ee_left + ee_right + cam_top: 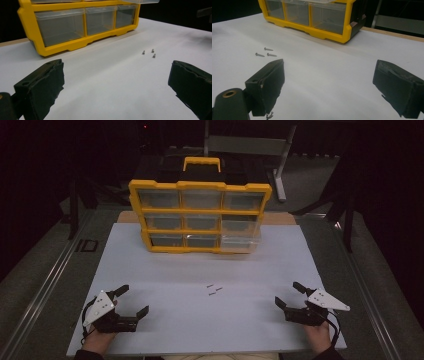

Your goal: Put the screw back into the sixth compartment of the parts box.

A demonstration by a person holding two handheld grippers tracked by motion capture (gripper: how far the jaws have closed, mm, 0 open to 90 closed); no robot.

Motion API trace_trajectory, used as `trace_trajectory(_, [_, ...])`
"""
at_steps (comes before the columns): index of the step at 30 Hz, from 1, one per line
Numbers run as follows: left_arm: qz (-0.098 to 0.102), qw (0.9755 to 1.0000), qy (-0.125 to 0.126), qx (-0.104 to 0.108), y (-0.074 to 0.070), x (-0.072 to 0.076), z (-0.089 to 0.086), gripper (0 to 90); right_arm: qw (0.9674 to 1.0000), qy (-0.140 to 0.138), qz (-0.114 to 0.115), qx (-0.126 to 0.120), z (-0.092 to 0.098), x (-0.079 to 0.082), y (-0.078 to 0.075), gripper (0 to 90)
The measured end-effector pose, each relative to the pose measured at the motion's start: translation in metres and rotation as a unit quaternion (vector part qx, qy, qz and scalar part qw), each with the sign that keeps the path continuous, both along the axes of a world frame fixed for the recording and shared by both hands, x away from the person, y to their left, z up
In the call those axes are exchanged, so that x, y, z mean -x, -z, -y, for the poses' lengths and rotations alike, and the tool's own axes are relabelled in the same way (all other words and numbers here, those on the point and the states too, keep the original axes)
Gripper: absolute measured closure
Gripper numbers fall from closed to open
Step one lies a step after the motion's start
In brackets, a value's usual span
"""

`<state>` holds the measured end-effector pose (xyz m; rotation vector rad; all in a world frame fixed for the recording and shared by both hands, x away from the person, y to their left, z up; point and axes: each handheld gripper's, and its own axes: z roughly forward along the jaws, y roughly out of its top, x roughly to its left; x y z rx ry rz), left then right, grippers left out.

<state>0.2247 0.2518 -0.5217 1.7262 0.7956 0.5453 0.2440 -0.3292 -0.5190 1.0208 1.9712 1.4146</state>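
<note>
With both the left hand-held gripper (pixel 133 301) and the right hand-held gripper (pixel 289 295) spread wide and empty, three small screws (pixel 214 289) lie loose on the white surface (pixel 200 265) in front of the yellow drawer organizer (pixel 200 215), and a careless approach would likely scatter them.

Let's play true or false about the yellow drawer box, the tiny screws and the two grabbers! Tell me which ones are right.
1. The left gripper is open. True.
2. Three screws lie on the white table. True.
3. The right gripper holds a screw. False: it is open and empty.
4. The drawer box is red. False: it is yellow.
5. The screws sit inside a drawer. False: they lie on the table, in front of the box.
</note>
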Motion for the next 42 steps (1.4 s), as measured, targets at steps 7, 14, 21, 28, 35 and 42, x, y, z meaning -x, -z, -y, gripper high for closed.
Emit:
trace_trajectory(7, [0.001,1.0000,-0.005,0.002,-0.002,0.000,0.002,1.0,1.0000,-0.003,0.008,-0.004,0.001,0.001,-0.001,10.3])
trace_trajectory(14, [0.002,0.9993,-0.020,0.032,-0.008,0.000,0.002,1.0,0.9999,-0.006,0.011,-0.004,0.001,0.001,-0.002,10.3])
trace_trajectory(21, [-0.009,0.9993,-0.009,0.035,-0.026,0.003,0.011,1.0,0.9998,-0.008,0.017,-0.002,0.000,0.002,-0.003,10.3])
trace_trajectory(28, [-0.044,0.9984,0.009,0.034,-0.048,-0.002,0.021,0.9,0.9998,-0.006,0.020,-0.005,-0.001,0.002,-0.004,10.3])
trace_trajectory(35, [-0.057,0.9970,0.044,0.029,-0.061,-0.017,0.034,1.0,0.9997,-0.011,0.021,-0.006,-0.001,0.001,-0.004,10.4])
trace_trajectory(42, [-0.067,0.9950,0.070,0.022,-0.071,-0.035,0.047,1.4,0.9997,-0.013,0.020,-0.009,-0.002,0.000,-0.004,10.4])
